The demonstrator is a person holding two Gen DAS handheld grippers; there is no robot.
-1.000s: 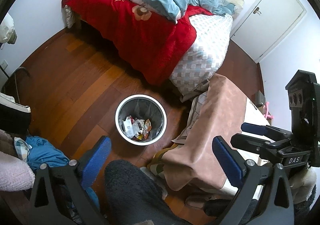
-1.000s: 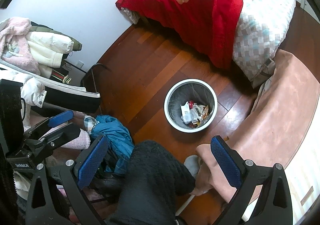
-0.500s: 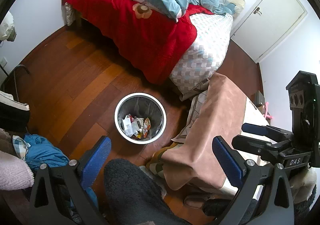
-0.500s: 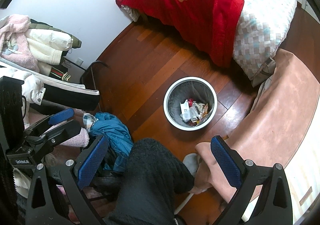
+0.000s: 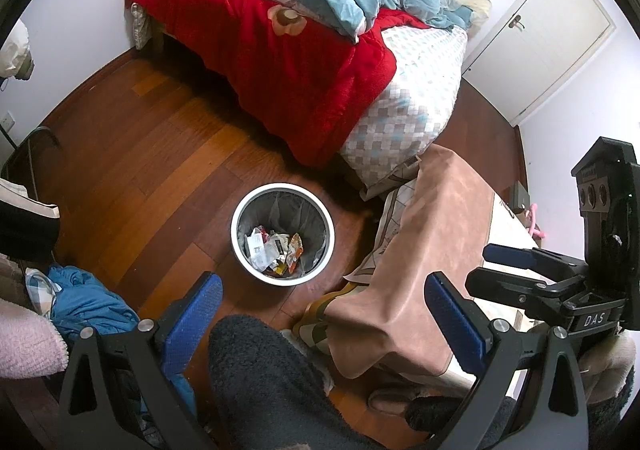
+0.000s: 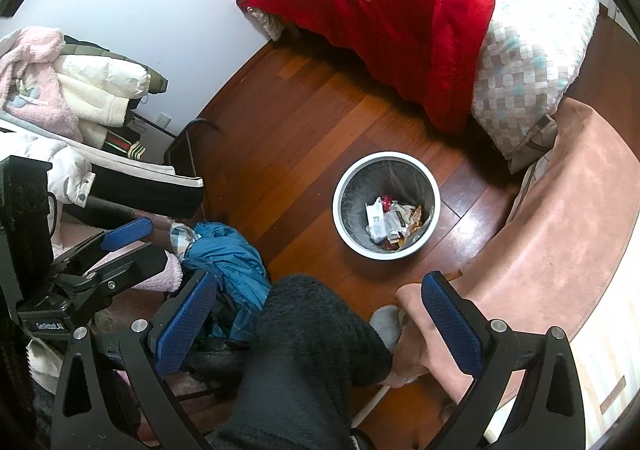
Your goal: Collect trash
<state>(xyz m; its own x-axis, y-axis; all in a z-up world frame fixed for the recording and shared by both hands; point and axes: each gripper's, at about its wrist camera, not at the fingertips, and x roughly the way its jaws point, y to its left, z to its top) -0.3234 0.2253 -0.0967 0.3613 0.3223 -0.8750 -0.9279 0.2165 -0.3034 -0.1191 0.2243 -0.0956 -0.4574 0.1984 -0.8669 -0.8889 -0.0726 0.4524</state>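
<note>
Both claws spread, empty; trash (image 5: 274, 248) in bin (image 5: 240, 246) on floor.

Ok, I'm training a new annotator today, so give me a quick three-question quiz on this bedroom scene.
1. True or false: the round white-rimmed trash bin on the wooden floor is empty.
2. What hangs over the near side of the bed? A) red blanket B) green towel C) black coat
3. Are the left gripper and right gripper open or shut?

Key: 1 false, wrappers and paper lie inside; 2 A, the red blanket; 3 both open, holding nothing.
</note>
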